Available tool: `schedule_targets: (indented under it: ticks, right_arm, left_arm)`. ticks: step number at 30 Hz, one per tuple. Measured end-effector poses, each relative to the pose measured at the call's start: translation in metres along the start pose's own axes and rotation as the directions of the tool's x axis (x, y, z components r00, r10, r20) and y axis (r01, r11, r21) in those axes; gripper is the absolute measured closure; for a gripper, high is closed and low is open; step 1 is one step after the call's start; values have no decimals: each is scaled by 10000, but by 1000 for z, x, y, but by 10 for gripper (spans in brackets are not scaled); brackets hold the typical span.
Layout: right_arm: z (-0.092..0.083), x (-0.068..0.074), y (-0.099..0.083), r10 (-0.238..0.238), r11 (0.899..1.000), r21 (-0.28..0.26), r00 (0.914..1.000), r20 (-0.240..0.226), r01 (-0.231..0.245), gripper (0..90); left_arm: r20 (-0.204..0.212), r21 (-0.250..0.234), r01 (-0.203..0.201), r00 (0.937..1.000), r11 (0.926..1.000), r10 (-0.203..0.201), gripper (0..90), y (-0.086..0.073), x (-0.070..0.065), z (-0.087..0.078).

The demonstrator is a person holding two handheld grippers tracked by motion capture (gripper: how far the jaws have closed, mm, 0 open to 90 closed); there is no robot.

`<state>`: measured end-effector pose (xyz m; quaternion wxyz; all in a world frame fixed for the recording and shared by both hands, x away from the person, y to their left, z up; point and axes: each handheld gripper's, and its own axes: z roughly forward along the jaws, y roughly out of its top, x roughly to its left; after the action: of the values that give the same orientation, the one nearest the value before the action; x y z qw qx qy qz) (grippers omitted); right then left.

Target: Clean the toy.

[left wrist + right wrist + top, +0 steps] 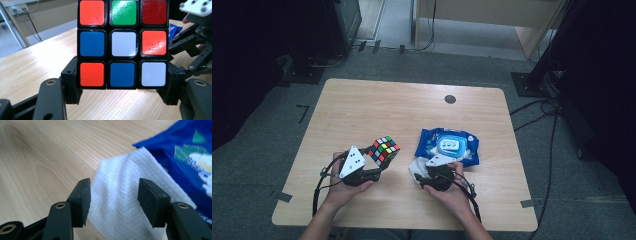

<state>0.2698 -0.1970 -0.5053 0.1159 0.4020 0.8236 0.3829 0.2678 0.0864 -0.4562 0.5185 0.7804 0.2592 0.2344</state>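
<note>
My white, quilted-texture wet wipe (125, 195) lies flat on the pale wood-grain tabletop (377, 105), near the front edge, right of centre, tucked against the front-left corner of the glossy blue plastic wipes pack (447, 146). The right gripper (113, 200) is poised over it, pads spread w/ the wipe showing between them but nothing pinched yet, as far as I can see

The multicoloured glossy plastic puzzle cube (122, 43) sits left of centre, lifted off the tabletop, clamped at its bottom row by the left gripper (122, 85), pads pressed on both side faces

Risks as I judge them:
- wipe is thin, limp, prob damp, so it clings to the wood; if I close too high I get air, too low and the pads scrape the tabletop
- one edge of the wipe seems to run under or against the pack, so pulling could drag the light, crinkly pack along
- a pinch on one layer only may let the sheet unfold and trail
- cube faces are slick and hard, and the grip is low on it, so a tilt of my left hand could let it pivot or slip; rubbing it w/ a wet cloth would push it sideways

Pack: soft pillow shape w/ a pale blue rigid flip lid (450, 145) on top. Cube: sharp black-edged grid, rounded stickers, shiny glare
</note>
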Motion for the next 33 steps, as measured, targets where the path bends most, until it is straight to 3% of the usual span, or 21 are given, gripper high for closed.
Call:
schedule_targets:
  ticks: [4,9,12,17,19,21,23,24,26,29,31,33]
  right_arm:
    - [3,-3,-3,219,9997,-80,9995,249,-217,462]
    - [7,-1,-5,-174,9998,83,9982,578,169,466]
    - [7,-1,-6,-374,9993,76,9957,849,369,552]
    - [5,-9,-16,38,9973,-735,9973,730,15,683]
    - [5,-11,-16,188,9970,-760,9971,731,-132,738]
    - [5,-10,-17,119,9972,-748,9942,1069,-39,831]
    - [4,-10,-16,210,9973,-722,9934,1126,-129,859]
    - [3,-10,-16,291,9975,-663,9950,958,-228,865]
    - [1,-10,-14,614,9956,-722,9980,177,-599,868]
    - [-14,-3,-5,797,9869,-1383,9963,-313,-833,869]
    - [-30,4,5,819,9737,-2084,9950,-567,-920,868]
    - [-48,10,15,740,9537,-2877,9956,-570,-873,867]
  left_arm:
    - [-5,15,72,10000,10000,-72,340,0,0,-1]
    - [69,-8,111,9999,9999,-111,340,1,-1,-1]
    - [169,-136,300,9994,9995,-297,340,2,-2,-1]
    - [236,-291,365,9991,9989,-358,340,2,-4,-1]
    - [182,-436,416,9990,9982,-409,341,2,-5,-3]
    - [263,-554,403,9989,9976,-389,341,2,-5,-3]
    - [371,-556,318,9989,9979,-298,341,2,-6,-3]
    - [422,-561,273,9988,9981,-249,342,2,-7,-3]
    - [612,-560,195,9980,9982,-161,341,1,-10,-1]
    - [764,-527,-16,9971,9986,57,342,1,-14,4]
    - [917,-450,-113,9957,9989,154,342,1,-18,8]
    - [1075,-390,-171,9940,9991,212,341,-1,-21,11]
